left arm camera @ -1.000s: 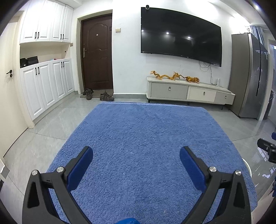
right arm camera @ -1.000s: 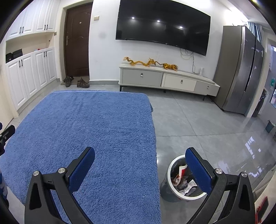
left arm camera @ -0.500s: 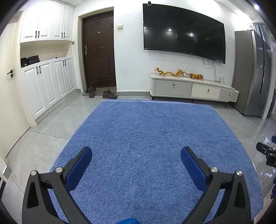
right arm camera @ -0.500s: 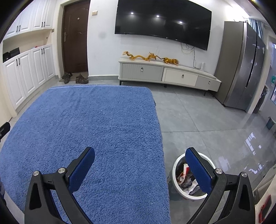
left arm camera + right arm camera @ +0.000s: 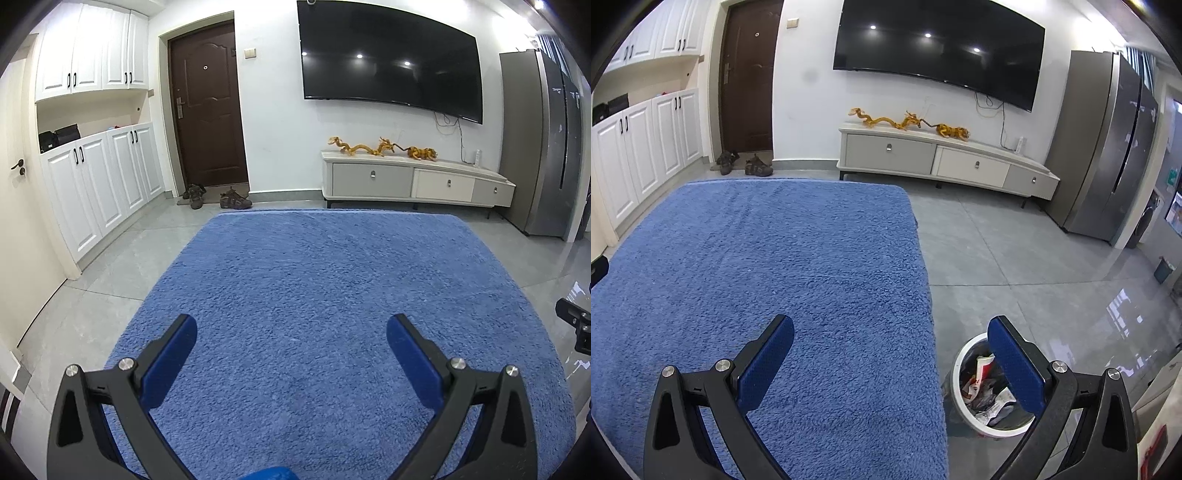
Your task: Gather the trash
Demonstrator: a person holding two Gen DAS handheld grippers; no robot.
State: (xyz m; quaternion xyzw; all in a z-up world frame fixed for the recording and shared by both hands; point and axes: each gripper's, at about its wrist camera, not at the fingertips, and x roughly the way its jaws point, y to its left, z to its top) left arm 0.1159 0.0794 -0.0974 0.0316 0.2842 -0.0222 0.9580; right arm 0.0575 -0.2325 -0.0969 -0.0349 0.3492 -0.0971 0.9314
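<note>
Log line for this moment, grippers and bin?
left gripper: open, empty | right gripper: open, empty | blue cloth: no trash visible | white bin: holds trash, right of cloth

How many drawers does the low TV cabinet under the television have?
3, side by side along the TV cabinet: a grey left drawer, a white middle drawer and a small grey right drawer. None seems hidden.
</note>
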